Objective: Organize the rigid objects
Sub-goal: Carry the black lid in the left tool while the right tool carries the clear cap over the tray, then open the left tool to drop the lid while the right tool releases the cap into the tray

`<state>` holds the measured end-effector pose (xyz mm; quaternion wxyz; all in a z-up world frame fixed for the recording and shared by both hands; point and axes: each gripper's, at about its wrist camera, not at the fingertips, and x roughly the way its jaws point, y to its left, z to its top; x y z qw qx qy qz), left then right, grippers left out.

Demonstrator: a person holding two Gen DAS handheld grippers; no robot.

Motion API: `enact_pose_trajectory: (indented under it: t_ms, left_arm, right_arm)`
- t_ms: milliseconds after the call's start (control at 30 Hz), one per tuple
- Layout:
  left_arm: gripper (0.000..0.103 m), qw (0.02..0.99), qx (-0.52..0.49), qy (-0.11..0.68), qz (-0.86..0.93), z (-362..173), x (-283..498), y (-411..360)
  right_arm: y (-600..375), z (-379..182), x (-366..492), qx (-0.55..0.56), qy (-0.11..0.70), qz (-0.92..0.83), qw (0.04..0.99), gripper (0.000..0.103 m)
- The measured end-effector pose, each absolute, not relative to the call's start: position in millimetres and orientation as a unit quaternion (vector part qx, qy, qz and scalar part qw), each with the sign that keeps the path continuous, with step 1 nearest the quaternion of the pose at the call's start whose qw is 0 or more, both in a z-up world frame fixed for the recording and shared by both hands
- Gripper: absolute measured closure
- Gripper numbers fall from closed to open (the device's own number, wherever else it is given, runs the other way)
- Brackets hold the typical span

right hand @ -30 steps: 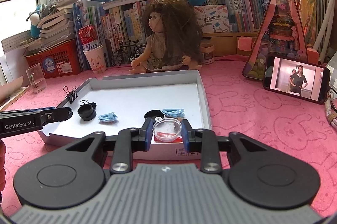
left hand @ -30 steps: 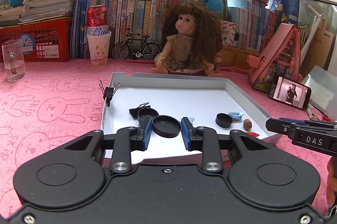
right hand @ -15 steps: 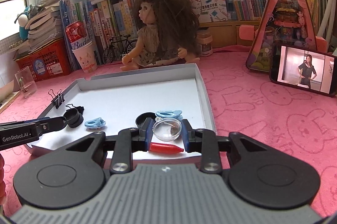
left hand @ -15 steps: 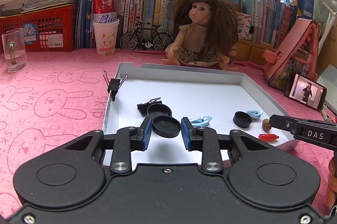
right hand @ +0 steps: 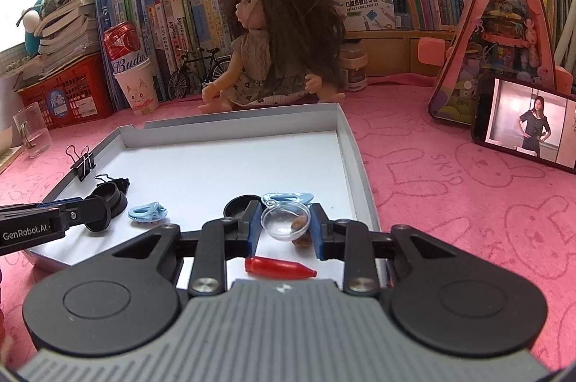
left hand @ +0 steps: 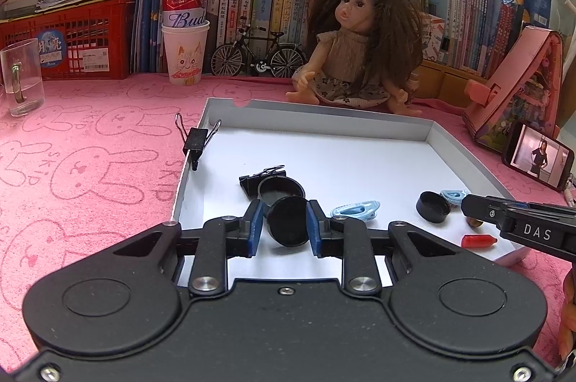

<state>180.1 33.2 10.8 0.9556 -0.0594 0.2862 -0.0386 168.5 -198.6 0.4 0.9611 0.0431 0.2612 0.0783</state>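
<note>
A shallow white tray [left hand: 324, 117] lies on the pink cloth. Over its near left part, my left gripper [left hand: 285, 220] is shut on a black round cap [left hand: 289, 231], which sits tilted between the blue pads as the jaws are closing. Just behind it lie an open black cap [left hand: 280, 189] and a black binder clip [left hand: 248, 182]. My right gripper [right hand: 285, 220] is shut on a clear round dome [right hand: 284, 223] over the tray's [right hand: 230, 119] near right corner. A red cone piece [right hand: 279, 268] and a brown nut [right hand: 304, 241] lie beneath it.
In the tray: two blue clips [left hand: 356, 211] [left hand: 453, 195] and another black cap [left hand: 432, 205]. A binder clip [left hand: 196, 141] grips the left rim. A doll [left hand: 356, 47] sits behind the tray, a phone [right hand: 525, 123] at right, a glass mug [left hand: 21, 76] at left.
Both grippers have moved forward and down over the tray with their loads. The black cap has tipped in the left jaws. The red cone now lies under the right gripper.
</note>
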Motion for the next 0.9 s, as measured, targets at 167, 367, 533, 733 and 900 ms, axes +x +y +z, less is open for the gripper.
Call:
enact_pose_trajectory:
  t_ms: [167,367,533,733,900]
  left_arm:
    - [0.079,0.955,-0.059,0.287,-0.038,9.6,181.6,32.6]
    - [0.078,0.955,-0.058,0.289,-0.04,7.4,182.5,30.3]
    - [0.072,0.957,-0.056,0.281,-0.041,10.3,179.1,29.4]
    - [0.059,0.959,-0.055,0.275,-0.045,14.7,173.5,29.8]
    - [0.049,0.96,-0.049,0.269,-0.052,19.7,165.7,29.6]
  right_arm:
    - [-197.0,0.9,170.8,0.04,0.261,0.079,0.961,0.069]
    - [-195.1,1.0,172.1,0.04,0.262,0.081,0.961,0.069]
    - [-195.3,1.6,170.6,0.045,0.261,0.083,0.961,0.064]
    - [-197.2,3.7,167.8,0.05,0.258,0.085,0.961,0.049]
    - [-198.0,8.2,162.8,0.047,0.251,0.088,0.963,0.043]
